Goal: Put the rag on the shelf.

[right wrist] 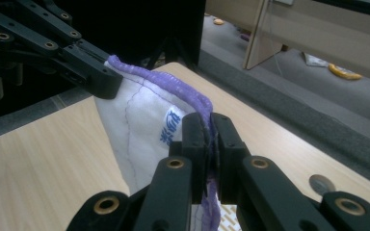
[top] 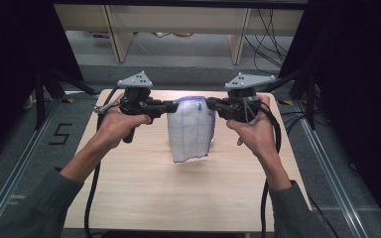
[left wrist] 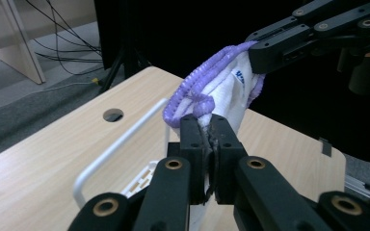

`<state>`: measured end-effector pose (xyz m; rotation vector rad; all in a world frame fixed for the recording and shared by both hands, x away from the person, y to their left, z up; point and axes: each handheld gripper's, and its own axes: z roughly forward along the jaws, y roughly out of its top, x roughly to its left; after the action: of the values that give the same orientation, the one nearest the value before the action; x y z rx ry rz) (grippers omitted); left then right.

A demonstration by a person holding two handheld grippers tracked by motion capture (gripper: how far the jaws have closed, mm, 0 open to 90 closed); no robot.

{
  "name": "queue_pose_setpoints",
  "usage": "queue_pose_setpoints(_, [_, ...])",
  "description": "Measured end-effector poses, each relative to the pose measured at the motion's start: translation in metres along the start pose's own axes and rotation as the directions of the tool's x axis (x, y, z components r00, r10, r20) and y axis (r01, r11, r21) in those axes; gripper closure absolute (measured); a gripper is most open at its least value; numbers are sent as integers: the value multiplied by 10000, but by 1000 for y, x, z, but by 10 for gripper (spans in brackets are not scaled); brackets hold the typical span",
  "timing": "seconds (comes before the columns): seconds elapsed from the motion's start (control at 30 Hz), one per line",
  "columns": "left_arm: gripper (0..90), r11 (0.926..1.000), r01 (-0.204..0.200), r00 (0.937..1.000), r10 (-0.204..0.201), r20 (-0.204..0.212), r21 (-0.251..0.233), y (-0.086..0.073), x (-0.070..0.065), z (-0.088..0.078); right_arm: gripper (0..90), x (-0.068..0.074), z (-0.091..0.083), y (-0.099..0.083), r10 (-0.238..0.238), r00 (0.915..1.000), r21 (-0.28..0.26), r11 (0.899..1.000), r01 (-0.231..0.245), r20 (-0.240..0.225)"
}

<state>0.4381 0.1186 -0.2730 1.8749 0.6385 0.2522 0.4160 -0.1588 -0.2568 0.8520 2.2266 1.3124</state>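
A white cloth (top: 191,131) with thin grid lines and a purple ruffled edge hangs above the wooden table (top: 129,188), stretched between both grippers. My left gripper (top: 171,105) is shut on its top left corner and my right gripper (top: 209,102) on its top right corner. In the left gripper view the jaws (left wrist: 210,126) pinch the cloth (left wrist: 221,91) just below the purple hem, with the right gripper (left wrist: 265,55) clamped on the far corner. The right gripper view has its own jaws (right wrist: 209,126) closed on the hem beside a blue label (right wrist: 171,126), and the left gripper (right wrist: 103,79) grips the far corner.
A white wire frame (left wrist: 107,156) lies on the table under the cloth, near a round cable hole (left wrist: 112,115). Wooden shelf legs (top: 121,39) and cables stand beyond the table's far edge. A floor mark "5" (top: 59,134) lies at the left.
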Motion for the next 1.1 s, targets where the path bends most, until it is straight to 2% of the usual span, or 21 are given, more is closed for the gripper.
queue_pose_setpoints(0.1, [856, 9998, 122, 9998, -125, -140, -162, 8, 6, 0, 860, -4, 2, 10, 262, 9997, 14, 9997, -262, 31])
queue_pose_setpoints(0.13, [856, 9996, 174, 9998, -177, -127, -212, 10, 9, 0, 860, -6, 3, 13, 285, 9996, -55, 9996, -285, 16])
queue_pose_setpoints(0.17, [856, 9996, 208, 9996, -212, -190, -189, 11, 11, 0, 860, -9, 5, 16, 112, 9999, -83, 9999, -111, 25])
queue_pose_setpoints(0.27, [856, 9988, 409, 9984, -419, -388, -275, 17, 20, 3, 860, -14, 8, 23, 230, 9997, -61, 9997, -229, 15])
queue_pose_setpoints(0.37, [856, 9985, 431, 9973, -449, -579, -330, 23, 26, 5, 860, -18, 13, 29, 336, 9994, -94, 9994, -336, -14])
queue_pose_setpoints(0.57, [856, 9976, 498, 9950, -537, -837, -485, 37, 37, 11, 860, -29, 21, 41, 321, 9992, -161, 9994, -317, 221])
queue_pose_setpoints(0.73, [855, 9965, 581, 9917, -645, -1108, -593, 49, 46, 17, 859, -39, 27, 52, 491, 9974, -172, 9987, -483, 526])
queue_pose_setpoints(0.8, [855, 9943, 717, 9891, -812, -1232, -794, 53, 53, 22, 859, -44, 31, 56, 604, 9960, -314, 9978, -584, 655])
queue_pose_setpoints(0.9, [855, 9928, 887, 9849, -995, -1418, -808, 54, 63, 32, 859, -51, 42, 60, 624, 9935, -319, 9977, -596, 955])
queue_pose_setpoints(1.1, [853, 9870, 1341, 9756, -1472, -1630, -883, 47, 87, 54, 858, -69, 69, 56, 658, 9894, -185, 9978, -639, 1293])
